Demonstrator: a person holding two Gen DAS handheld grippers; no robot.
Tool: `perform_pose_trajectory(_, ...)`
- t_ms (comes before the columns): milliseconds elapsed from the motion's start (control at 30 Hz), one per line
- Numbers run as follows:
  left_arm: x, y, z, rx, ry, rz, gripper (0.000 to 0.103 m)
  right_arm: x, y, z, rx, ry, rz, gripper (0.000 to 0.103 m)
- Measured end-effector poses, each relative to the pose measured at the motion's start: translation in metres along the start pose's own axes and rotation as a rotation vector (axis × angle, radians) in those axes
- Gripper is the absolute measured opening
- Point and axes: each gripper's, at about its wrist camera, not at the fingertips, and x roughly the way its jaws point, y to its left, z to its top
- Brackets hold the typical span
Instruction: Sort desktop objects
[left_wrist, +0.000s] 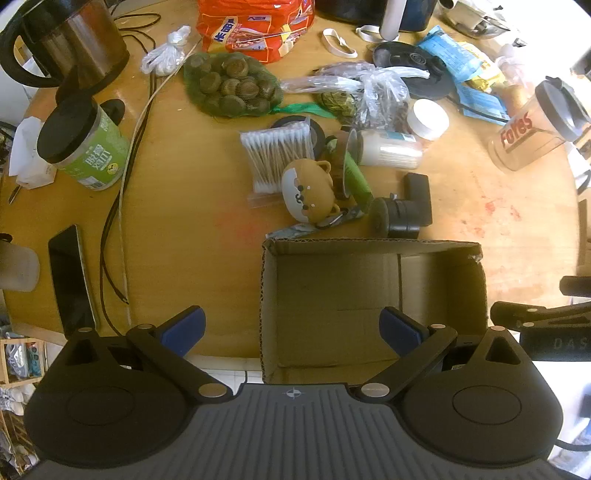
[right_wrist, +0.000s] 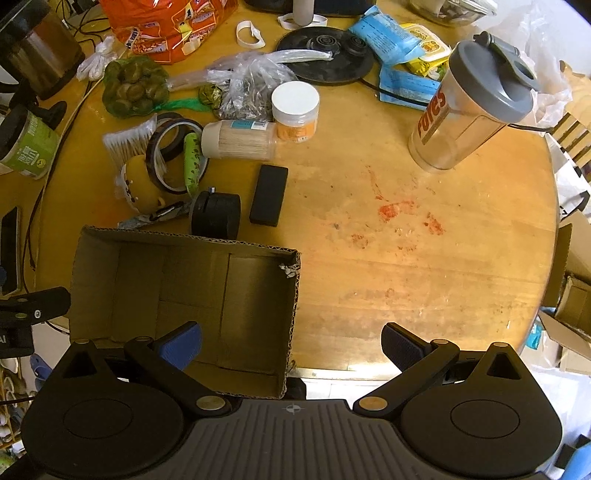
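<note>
An empty cardboard box (left_wrist: 373, 306) lies open just ahead of the jaws; beyond it cluster cotton swabs (left_wrist: 275, 155), a toothpick jar (left_wrist: 391, 149) and a black block (right_wrist: 269, 194).

I see a round wooden surface (right_wrist: 424, 266), yellow-brown and glossy, with red smears (right_wrist: 391, 212) and scuffs on its right half. Pale tiled floor (left_wrist: 236, 376) shows below its near edge. A low wooden shelf (left_wrist: 18, 362) stands at far left. Bright light washes out the upper right corner.
</note>
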Motion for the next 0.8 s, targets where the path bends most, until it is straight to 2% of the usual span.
perform_pose_trajectory(800, 0.0, 0.005, 0.003, -0.011, -0.028, -0.006, 0.103, -0.002, -0.012, 0.005, 0.011, -0.037, 0.02, 0.103)
